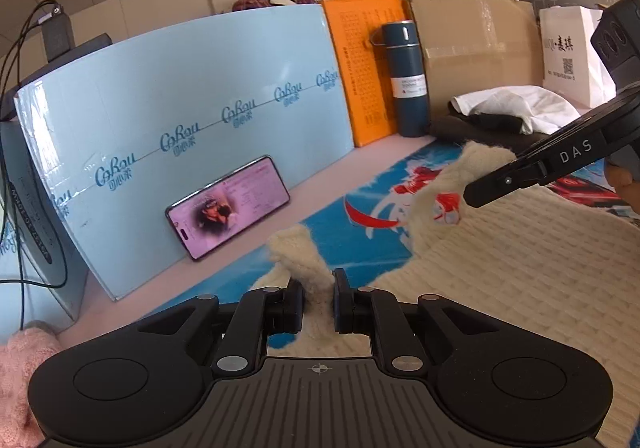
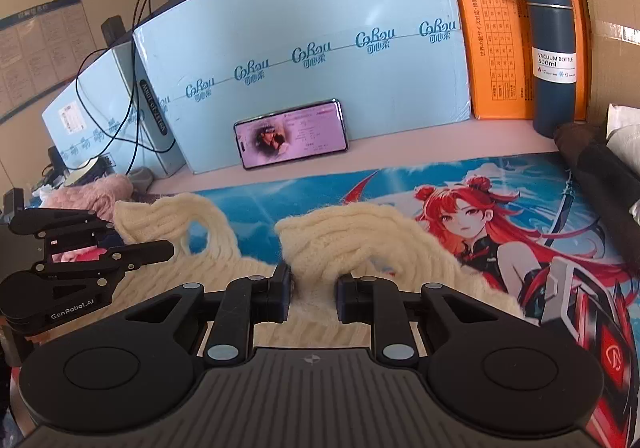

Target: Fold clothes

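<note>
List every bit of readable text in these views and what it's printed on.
"CoRou": repeated on the light blue box.
"VACUUM BOTTLE 500ml": label of the dark blue flask.
"DAS": right gripper's arm.
"GenRobot.AI": left gripper's body.
Orange board, white paper bag, phone screen: print too small to read.

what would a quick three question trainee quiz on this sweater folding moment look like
1. True or false: the left gripper is shut on the cream knitted sweater.
2. What leans against the pale blue printed box? A) a lit smartphone B) a dark blue vacuum bottle C) a white paper bag
3. Fill in: the right gripper pinches a fold of the ____.

Key: 1 true. 2 A, the lit smartphone. 3 sweater.
</note>
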Tool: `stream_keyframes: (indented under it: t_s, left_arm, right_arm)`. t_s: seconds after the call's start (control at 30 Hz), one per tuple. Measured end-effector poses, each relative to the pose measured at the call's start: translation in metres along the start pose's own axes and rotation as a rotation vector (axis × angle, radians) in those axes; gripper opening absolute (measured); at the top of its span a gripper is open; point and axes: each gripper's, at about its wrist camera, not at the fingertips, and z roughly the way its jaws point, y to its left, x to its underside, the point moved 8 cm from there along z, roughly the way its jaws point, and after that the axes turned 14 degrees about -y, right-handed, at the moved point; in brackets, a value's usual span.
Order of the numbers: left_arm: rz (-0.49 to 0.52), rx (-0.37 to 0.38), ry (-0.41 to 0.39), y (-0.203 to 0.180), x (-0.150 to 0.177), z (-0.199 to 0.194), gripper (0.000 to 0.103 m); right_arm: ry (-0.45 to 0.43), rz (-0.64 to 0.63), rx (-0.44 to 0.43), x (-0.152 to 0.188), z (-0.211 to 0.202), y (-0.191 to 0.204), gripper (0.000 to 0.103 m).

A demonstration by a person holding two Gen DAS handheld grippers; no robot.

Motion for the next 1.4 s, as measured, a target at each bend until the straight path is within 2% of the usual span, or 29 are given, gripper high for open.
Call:
stream_keyframes:
  t_s: [0.07, 0.1, 0.17, 0.2, 0.23, 0.3, 0.4, 0.5, 0.7, 0.77, 0.83, 0.9, 0.97, 1.1, 1.23, 1.4]
  left_arm:
    - [-0.044, -0.067, -0.007, 0.018, -0.001, 0.014, 0.013]
    - [-0.060, -0.104, 0.005, 0.027, 0.003, 0.019, 0.018]
    - [-0.084, -0.180, 0.045, 0.043, 0.016, 0.028, 0.020]
    - [-0.101, -0.220, 0.069, 0.053, 0.023, 0.030, 0.027]
    - [-0.130, -0.248, 0.086, 0.065, 0.030, 0.029, 0.033]
    - [-0.212, -0.272, 0.084, 0.081, 0.036, 0.024, 0.060]
    - [-0.301, -0.297, 0.061, 0.097, 0.038, 0.012, 0.070]
    - [-0.308, -0.284, 0.032, 0.096, 0.034, 0.004, 0.077]
    - [-0.316, -0.226, 0.023, 0.080, 0.031, -0.001, 0.078]
    - [-0.313, -0.207, 0.032, 0.073, 0.033, -0.002, 0.078]
    - [-0.316, -0.186, 0.028, 0.067, 0.032, -0.006, 0.078]
    - [-0.326, -0.170, 0.019, 0.063, 0.032, -0.012, 0.078]
    - [-0.334, -0.172, 0.018, 0.060, 0.034, -0.018, 0.079]
    - [-0.355, -0.197, 0.031, 0.054, 0.044, -0.042, 0.088]
    - [-0.412, -0.211, 0.051, 0.051, 0.058, -0.070, 0.089]
    - [-0.512, -0.201, 0.098, 0.035, 0.083, -0.099, 0.089]
  right_arm:
    - [-0.038, 0.064, 0.001, -0.016, 0.015, -0.013, 0.019]
    - [-0.059, 0.107, 0.003, -0.025, 0.023, -0.021, 0.019]
    - [-0.093, 0.204, 0.002, -0.034, 0.039, -0.039, 0.019]
    - [-0.109, 0.249, -0.005, -0.034, 0.045, -0.048, 0.022]
    - [-0.120, 0.289, -0.014, -0.033, 0.051, -0.055, 0.039]
    - [-0.111, 0.338, -0.036, -0.026, 0.055, -0.065, 0.063]
    - [-0.134, 0.392, -0.044, -0.021, 0.048, -0.078, 0.067]
    - [-0.189, 0.410, -0.036, -0.022, 0.038, -0.086, 0.071]
    - [-0.270, 0.384, 0.011, -0.031, 0.018, -0.089, 0.073]
    - [-0.318, 0.348, 0.059, -0.035, -0.003, -0.088, 0.074]
    - [-0.365, 0.300, 0.121, -0.033, -0.030, -0.084, 0.080]
    - [-0.371, 0.261, 0.179, -0.022, -0.057, -0.080, 0.084]
    - [-0.338, 0.233, 0.227, -0.007, -0.075, -0.076, 0.085]
    - [-0.242, 0.193, 0.313, 0.031, -0.106, -0.068, 0.086]
    - [-0.174, 0.197, 0.318, 0.057, -0.120, -0.063, 0.086]
    - [-0.122, 0.238, 0.276, 0.070, -0.117, -0.052, 0.086]
